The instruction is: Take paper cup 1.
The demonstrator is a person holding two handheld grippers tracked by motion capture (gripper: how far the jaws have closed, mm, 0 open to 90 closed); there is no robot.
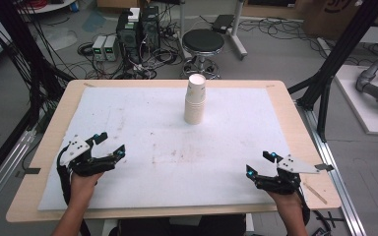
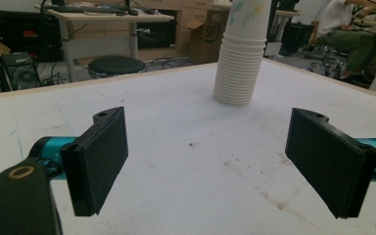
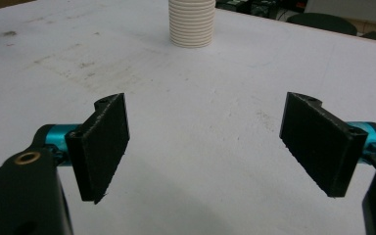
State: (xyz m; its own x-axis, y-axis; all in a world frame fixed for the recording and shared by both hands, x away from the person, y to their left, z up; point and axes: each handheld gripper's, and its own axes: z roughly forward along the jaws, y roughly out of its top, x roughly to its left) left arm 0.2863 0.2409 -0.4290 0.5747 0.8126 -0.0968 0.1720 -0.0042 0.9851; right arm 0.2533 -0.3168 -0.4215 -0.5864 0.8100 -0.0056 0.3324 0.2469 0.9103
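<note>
A tall stack of white paper cups [image 1: 195, 99] stands upside down on the white mat [image 1: 142, 142], toward the table's far middle. My left gripper [image 1: 109, 144] hovers low over the mat's near left, open, nothing between its jaws. My right gripper [image 1: 260, 163] is at the near right, also open and empty. In the left gripper view the cup stack [image 2: 240, 58] rises ahead, right of centre, beyond my left gripper [image 2: 215, 164]. In the right gripper view the stack's ribbed base [image 3: 192, 22] sits far ahead of my right gripper [image 3: 210, 147].
The mat is stained brown near its middle and lies on a wooden table [image 1: 295, 128]. Behind the table stand a black stool [image 1: 203, 43], computer boxes [image 1: 138, 29] and loose cables. A person [image 2: 357, 34] sits off to the far right in the left gripper view.
</note>
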